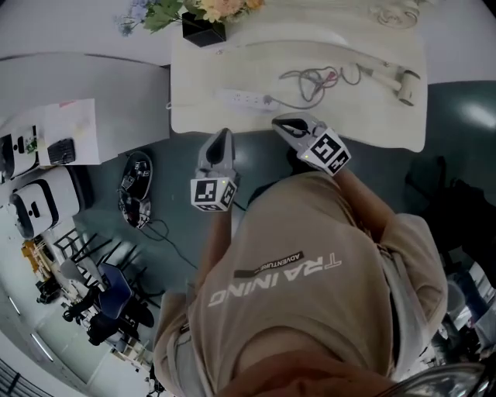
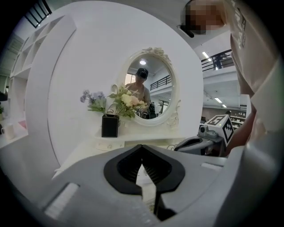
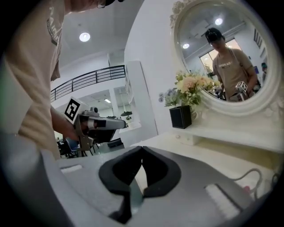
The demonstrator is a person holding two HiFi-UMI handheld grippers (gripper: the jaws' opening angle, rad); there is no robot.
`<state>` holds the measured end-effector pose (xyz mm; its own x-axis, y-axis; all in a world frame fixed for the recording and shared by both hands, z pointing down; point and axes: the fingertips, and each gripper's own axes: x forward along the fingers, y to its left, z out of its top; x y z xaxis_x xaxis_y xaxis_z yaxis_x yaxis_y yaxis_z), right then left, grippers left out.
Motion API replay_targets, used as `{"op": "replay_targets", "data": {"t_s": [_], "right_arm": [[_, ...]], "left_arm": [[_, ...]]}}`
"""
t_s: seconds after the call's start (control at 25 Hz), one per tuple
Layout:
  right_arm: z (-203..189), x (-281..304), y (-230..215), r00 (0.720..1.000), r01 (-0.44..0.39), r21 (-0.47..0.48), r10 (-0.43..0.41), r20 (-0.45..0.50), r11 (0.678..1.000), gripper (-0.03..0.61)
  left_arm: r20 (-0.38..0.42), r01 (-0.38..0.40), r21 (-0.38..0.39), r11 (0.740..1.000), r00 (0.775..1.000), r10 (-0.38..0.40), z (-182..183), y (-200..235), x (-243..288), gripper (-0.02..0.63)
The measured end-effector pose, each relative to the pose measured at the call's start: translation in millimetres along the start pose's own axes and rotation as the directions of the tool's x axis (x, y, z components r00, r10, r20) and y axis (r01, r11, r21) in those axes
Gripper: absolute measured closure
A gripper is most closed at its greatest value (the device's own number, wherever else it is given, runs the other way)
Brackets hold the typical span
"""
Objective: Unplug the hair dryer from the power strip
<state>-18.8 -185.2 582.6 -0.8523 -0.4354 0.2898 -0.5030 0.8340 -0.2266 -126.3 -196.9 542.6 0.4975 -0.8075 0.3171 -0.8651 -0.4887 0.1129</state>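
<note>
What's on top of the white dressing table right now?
A power strip, a hair dryer with its tangled cord, and a black vase of flowers. The right gripper covers a bit of the table's near edge.

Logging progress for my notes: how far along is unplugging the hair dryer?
Done: nothing visible. The hair dryer lies on the table, its cord seemingly still reaching the power strip. In hand: nothing; the left hand-held gripper and right hand-held gripper are shut, empty, short of the strip. Left: reach in, pull the cord free.
</note>
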Motion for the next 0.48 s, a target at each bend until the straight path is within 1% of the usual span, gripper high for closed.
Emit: {"op": "replay_targets", "data": {"t_s": [0.12, 0.2, 0.28, 0.4, 0.48], "right_arm": [[4, 10, -18, 0.999, -0.035, 0.035, 0.034, 0.025, 0.999, 0.575], [4, 4, -32, 0.999, -0.022, 0.018, 0.022, 0.032, 1.0, 0.575], [5, 0, -42, 0.999, 0.006, 0.002, -0.007, 0.049, 1.0, 0.575], [7, 1, -50, 0.998, 0.02, -0.009, -0.019, 0.062, 1.0, 0.575], [8, 1, -51, 0.998, 0.024, -0.004, -0.023, 0.06, 1.0, 0.575]], "left_arm": [[-0.022, 0.006, 0.02, 1.0, 1.0, -0.005, 10, 0, 27, 0.612], [-0.046, 0.03, 0.025, 0.999, 0.999, -0.029, 7, -10, 44, 0.612], [-0.077, 0.061, 0.026, 0.998, 0.995, -0.059, 2, -15, 59, 0.612], [-0.113, 0.111, 0.042, 0.993, 0.988, -0.106, 0, -16, 77, 0.612], [-0.12, 0.141, 0.049, 0.989, 0.984, -0.134, 1, -15, 89, 0.612]]}}
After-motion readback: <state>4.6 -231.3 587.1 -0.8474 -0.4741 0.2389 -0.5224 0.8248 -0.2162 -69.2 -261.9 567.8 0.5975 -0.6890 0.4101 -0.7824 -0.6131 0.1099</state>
